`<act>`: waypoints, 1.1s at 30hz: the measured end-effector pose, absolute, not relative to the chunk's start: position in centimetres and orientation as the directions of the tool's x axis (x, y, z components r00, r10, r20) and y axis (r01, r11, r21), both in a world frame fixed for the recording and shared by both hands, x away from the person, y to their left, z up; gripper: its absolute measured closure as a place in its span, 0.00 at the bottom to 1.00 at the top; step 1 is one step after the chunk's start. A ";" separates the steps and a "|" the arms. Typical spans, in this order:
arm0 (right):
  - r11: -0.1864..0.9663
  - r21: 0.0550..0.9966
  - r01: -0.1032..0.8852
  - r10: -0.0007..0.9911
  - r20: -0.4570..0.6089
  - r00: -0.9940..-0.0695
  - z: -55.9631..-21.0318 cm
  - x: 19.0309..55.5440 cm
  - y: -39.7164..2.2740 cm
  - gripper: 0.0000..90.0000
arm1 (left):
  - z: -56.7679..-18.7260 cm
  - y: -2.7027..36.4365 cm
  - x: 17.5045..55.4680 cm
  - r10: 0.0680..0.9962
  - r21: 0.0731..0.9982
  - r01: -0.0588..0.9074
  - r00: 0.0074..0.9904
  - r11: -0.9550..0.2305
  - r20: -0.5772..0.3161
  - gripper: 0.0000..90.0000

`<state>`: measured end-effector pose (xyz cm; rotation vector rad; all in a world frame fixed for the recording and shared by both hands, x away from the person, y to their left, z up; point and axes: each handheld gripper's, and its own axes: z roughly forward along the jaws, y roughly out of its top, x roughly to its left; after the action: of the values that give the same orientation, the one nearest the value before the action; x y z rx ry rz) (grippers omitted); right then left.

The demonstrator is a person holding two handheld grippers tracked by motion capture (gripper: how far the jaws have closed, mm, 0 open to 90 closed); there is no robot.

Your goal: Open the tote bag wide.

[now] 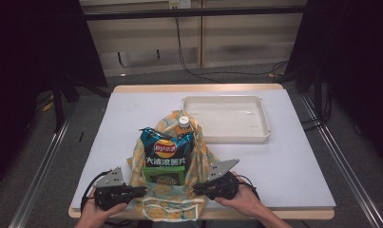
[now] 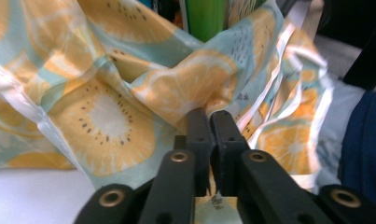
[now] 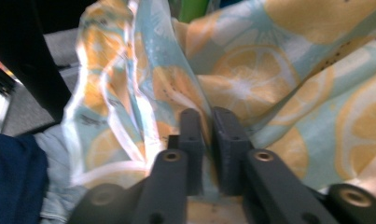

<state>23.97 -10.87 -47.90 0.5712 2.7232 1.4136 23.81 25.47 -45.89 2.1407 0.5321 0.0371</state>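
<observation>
The left gripper (image 2: 208, 116) pinches a fold of the fruit-print bag (image 1: 198, 152) at its near left edge. The right gripper (image 3: 208, 114) pinches the bag's near right edge. The bag lies on the table (image 1: 284, 161), holding a chip packet (image 1: 163, 149), a green box (image 1: 164, 175) and a bottle (image 1: 184, 120). A white tray (image 1: 260, 135) sits just beyond it.

Overhead light falls bright and even on the white table (image 1: 284, 156) while the room's edges sink dark, and up close the citrus-print cloth (image 3: 279, 79) smears soft with glare along its folds.
</observation>
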 end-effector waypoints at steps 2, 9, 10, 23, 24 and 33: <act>0.505 0.808 0.304 0.328 0.146 -0.933 -47.2 23.8 -11.2 0.83 | -45.3 26.2 23.7 0.390 0.814 0.347 0.906 -0.466 -0.163 0.93; 0.419 0.865 0.275 0.363 0.118 -0.924 -44.0 23.3 -13.1 0.68 | -44.1 28.1 23.9 0.443 0.880 0.343 0.879 -0.329 -0.177 0.87; 0.411 0.870 0.271 0.369 0.113 -0.922 -43.7 23.3 -13.4 0.67 | -44.0 28.3 24.0 0.440 0.885 0.337 0.881 -0.322 -0.175 0.86; 0.307 0.910 0.279 0.525 0.083 -0.847 -40.5 27.7 -15.3 0.67 | -42.4 27.6 29.3 0.552 0.904 0.324 0.825 -0.279 -0.125 0.70; 0.309 0.911 0.274 0.540 0.070 -0.839 -40.2 28.2 -15.2 0.65 | -42.4 27.5 29.6 0.550 0.907 0.325 0.824 -0.267 -0.134 0.67; 0.316 0.901 0.298 0.611 0.047 -0.790 -40.2 32.6 -13.7 0.51 | -41.7 25.8 31.1 0.526 0.902 0.325 0.839 -0.285 -0.137 0.42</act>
<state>32.60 -13.68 -40.21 0.8180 2.2835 1.4643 31.06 25.79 -41.66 1.8959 0.6369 0.2235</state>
